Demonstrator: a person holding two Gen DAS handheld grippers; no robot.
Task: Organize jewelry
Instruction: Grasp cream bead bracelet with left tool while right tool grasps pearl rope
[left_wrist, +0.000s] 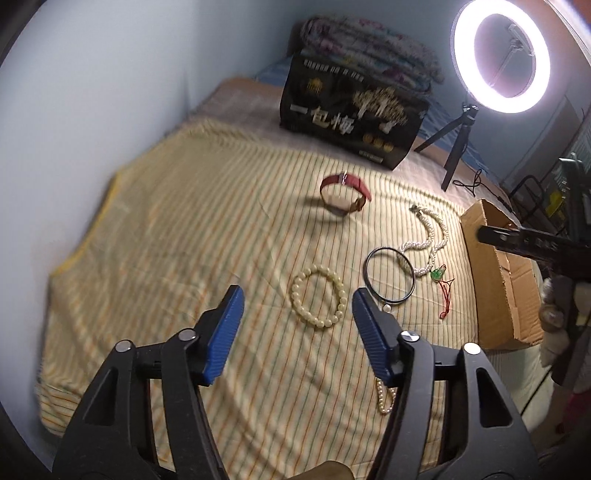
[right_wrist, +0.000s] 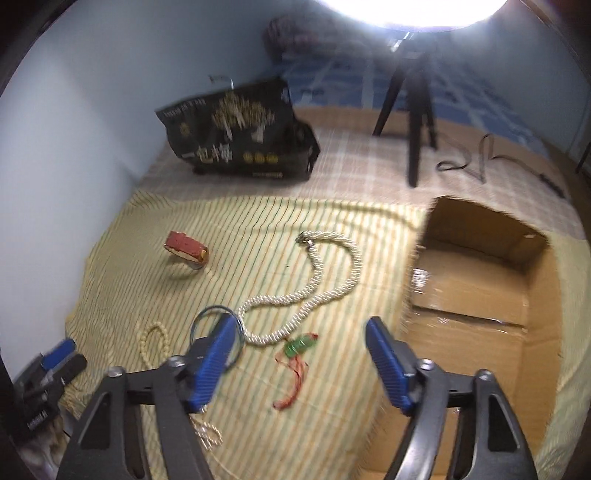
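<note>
Item: cream bead bracelet (left_wrist: 319, 297) — flat on the striped cloth (left_wrist: 184, 240), directly ahead of the left gripper (left_wrist: 297, 306), framed between its parted, empty jaws. Right gripper (right_wrist: 301, 338) — jaws apart, empty, over the green pendant (right_wrist: 300, 344); cardboard box (right_wrist: 480, 280) just right, apparently empty though blurred

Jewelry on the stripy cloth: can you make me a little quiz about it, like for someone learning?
1. True or false: the round cream bead bracelet lies inside the open brown cardboard box.
2. Which is nearest the black printed bag: A) red strap watch, B) green pendant on red cord, C) thin dark metal ring bangle?
3. What do the left gripper's blue fingers hold?

Key: 1 false, it is on the cloth. 2 A. 3 Nothing; they are open above the bracelet.
</note>
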